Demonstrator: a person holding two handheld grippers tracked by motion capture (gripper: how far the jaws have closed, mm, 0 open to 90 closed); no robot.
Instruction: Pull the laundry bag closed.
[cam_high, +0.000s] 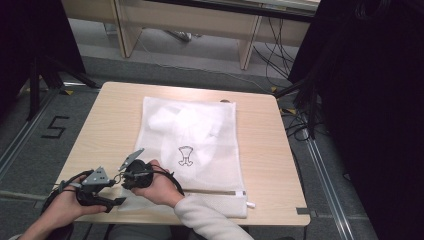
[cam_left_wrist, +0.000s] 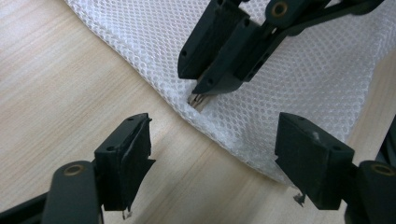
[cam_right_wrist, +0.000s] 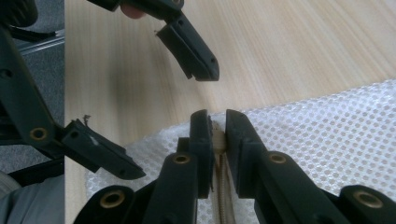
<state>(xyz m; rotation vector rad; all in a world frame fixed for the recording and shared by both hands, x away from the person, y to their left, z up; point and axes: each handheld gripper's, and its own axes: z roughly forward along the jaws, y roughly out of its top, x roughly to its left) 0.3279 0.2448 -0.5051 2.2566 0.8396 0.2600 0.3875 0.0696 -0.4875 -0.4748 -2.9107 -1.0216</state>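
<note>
Right gripper (cam_right_wrist: 217, 126) is pinching the zipper pull (cam_left_wrist: 200, 100) at the mesh laundry bag's (cam_high: 187, 145) near-left corner, while left gripper (cam_left_wrist: 212, 161) is hovering open beside it, probably best clamping that corner before pulling.

**My left tongs open at the bag's corner**

My left gripper (cam_left_wrist: 212, 163) stands with its two black jaws spread wide, one at the lower left over bare wood, the other at the lower right over the edge of the white mesh bag (cam_left_wrist: 303, 88); between them I see the pale wooden table (cam_left_wrist: 60, 84) and the bag's hem running diagonally from upper left to lower right; my right gripper (cam_left_wrist: 205, 91) comes down from the top, its jaws pressed close together on a small metal piece (cam_left_wrist: 198, 100) at the bag's edge, which looks like a zipper pull, though I cannot be sure; the mesh lies flat on the table.
</note>
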